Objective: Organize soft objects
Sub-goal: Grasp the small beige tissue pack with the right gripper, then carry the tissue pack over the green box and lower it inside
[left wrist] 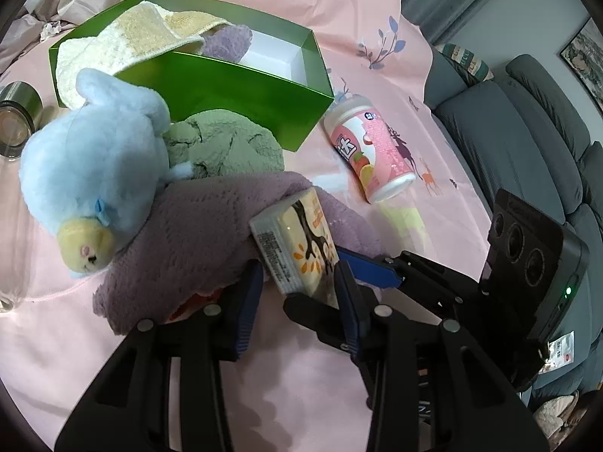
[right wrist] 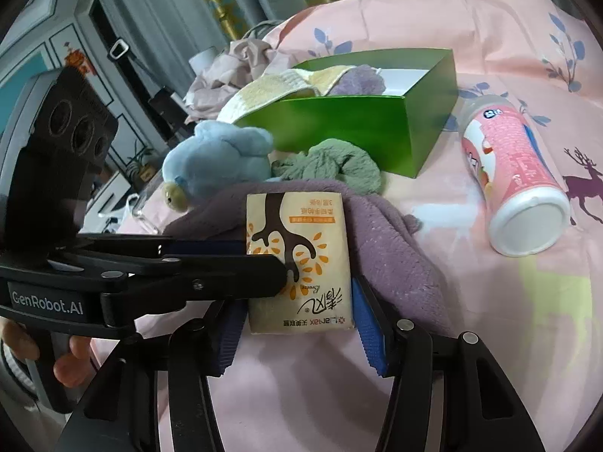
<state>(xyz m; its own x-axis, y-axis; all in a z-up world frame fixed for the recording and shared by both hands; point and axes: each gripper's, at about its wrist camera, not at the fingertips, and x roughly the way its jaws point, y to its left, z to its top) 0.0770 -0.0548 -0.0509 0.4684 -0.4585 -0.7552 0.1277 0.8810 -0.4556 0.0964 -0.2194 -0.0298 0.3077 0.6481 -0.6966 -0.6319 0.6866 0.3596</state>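
Note:
A cream tissue pack [left wrist: 297, 243] with an orange tree print lies on a purple fleece cloth [left wrist: 196, 233]. Both grippers are at the pack. My left gripper [left wrist: 297, 282] has its blue pads on either side of the pack's near end. My right gripper [right wrist: 297, 320] straddles the pack [right wrist: 301, 263] from the other side, and it shows in the left wrist view [left wrist: 377, 269] too. A blue plush bird [left wrist: 94, 173] and a green cloth [left wrist: 226, 147] lie beside the purple cloth. A green box [left wrist: 233, 86] holds a cream-yellow towel [left wrist: 124, 45] and a purple cloth.
A pink canister [left wrist: 371, 148] lies on its side to the right of the box. A metal jar [left wrist: 15, 113] lies at the left edge. The surface is a pink printed sheet [left wrist: 301, 376]. A grey sofa [left wrist: 527, 132] stands beyond the right edge.

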